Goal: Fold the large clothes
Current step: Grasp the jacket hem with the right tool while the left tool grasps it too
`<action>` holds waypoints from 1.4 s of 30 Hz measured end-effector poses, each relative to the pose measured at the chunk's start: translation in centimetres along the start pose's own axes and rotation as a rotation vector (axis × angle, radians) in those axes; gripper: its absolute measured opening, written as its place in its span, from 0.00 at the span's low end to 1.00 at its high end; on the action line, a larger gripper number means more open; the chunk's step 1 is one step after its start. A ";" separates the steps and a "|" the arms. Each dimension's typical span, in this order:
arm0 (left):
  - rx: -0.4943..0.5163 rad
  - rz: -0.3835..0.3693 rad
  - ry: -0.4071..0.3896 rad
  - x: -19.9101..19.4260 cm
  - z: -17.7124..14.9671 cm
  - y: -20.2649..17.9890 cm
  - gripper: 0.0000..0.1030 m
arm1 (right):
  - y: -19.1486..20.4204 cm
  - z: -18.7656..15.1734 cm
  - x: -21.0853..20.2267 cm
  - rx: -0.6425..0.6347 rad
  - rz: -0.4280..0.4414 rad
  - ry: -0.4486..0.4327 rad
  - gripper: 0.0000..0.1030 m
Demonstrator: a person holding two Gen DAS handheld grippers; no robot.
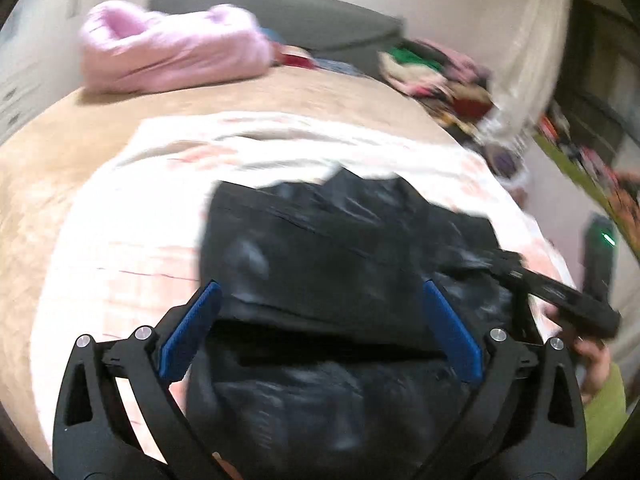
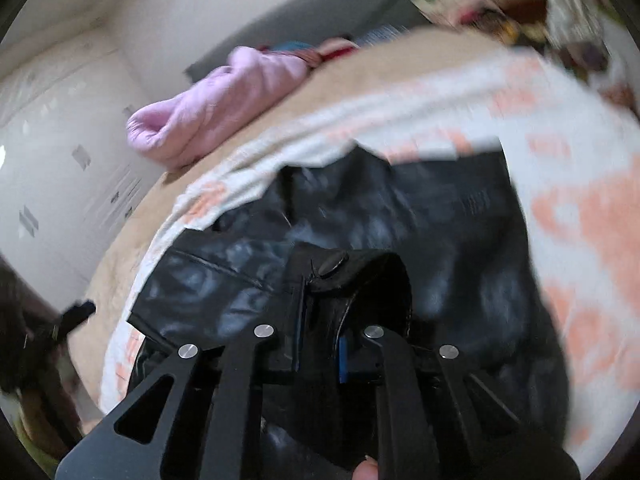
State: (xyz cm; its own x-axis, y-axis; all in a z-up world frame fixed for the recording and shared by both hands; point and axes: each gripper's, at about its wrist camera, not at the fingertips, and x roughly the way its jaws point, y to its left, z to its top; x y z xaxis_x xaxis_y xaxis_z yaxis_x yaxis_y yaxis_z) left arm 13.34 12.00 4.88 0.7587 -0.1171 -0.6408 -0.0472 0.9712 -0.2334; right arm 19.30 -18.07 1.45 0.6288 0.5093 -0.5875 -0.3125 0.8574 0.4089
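My left gripper [image 1: 320, 328] is spread wide above the black jacket [image 1: 320, 248], clamping nothing. My right gripper [image 2: 320, 344] is clamped on a buttoned jacket edge. The jacket lies on a white-and-peach sheet [image 1: 120, 240] on the bed [image 1: 48, 184], with bare bed around and a pink garment [image 1: 172, 52] well clear.

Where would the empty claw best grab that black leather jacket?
Probably the near left edge of the jacket, coming from the left over the white-and-pink sheet. There the hem lies flat and free, while the right claw already pinches the buttoned flap; the left claw stands open.
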 end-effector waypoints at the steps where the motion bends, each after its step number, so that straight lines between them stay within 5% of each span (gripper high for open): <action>1: -0.022 0.006 -0.006 -0.1 0.6 0.8 0.91 | 0.8 1.1 -0.7 -0.051 -0.002 -0.022 0.11; 6: -0.096 0.045 -0.037 0.5 3.3 3.4 0.91 | 2.6 4.7 -3.4 -0.225 -0.059 -0.084 0.11; 11: -0.114 -0.006 0.001 4.3 4.2 3.4 0.88 | 1.2 4.5 -2.9 -0.251 -0.126 -0.061 0.11; 13: -0.111 -0.020 0.028 6.0 3.9 3.3 0.61 | 0.2 4.0 -2.5 -0.232 -0.143 -0.047 0.10; 19: -0.051 -0.065 0.096 9.1 2.8 2.3 0.20 | -0.5 3.1 -2.1 -0.222 -0.172 -0.045 0.10; 26: 0.017 -0.044 0.219 12.7 0.5 0.6 0.20 | -0.1 3.1 -1.2 -0.274 -0.253 -0.035 0.12; 34: 0.014 -0.057 0.245 13.9 -0.4 1.1 0.20 | -2.0 2.2 1.0 -0.221 -0.337 0.057 0.28; 36: 0.011 -0.059 0.242 13.9 -0.4 1.1 0.20 | -3.0 1.9 0.5 -0.150 -0.351 0.040 0.39; 39: 0.007 -0.058 0.231 13.7 -0.5 1.2 0.20 | -3.9 1.3 -1.3 -0.068 -0.390 -0.054 0.42; 42: 0.018 -0.050 0.227 13.6 -0.5 1.0 0.20 | -3.2 1.7 -1.5 -0.039 -0.317 -0.095 0.42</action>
State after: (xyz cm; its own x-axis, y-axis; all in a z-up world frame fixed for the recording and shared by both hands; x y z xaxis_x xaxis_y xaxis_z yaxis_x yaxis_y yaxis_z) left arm 23.30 11.31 -4.46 0.5939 -0.2064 -0.7776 -0.0005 0.9664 -0.2569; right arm 20.54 -21.74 2.23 0.7618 0.2092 -0.6131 -0.1163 0.9752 0.1883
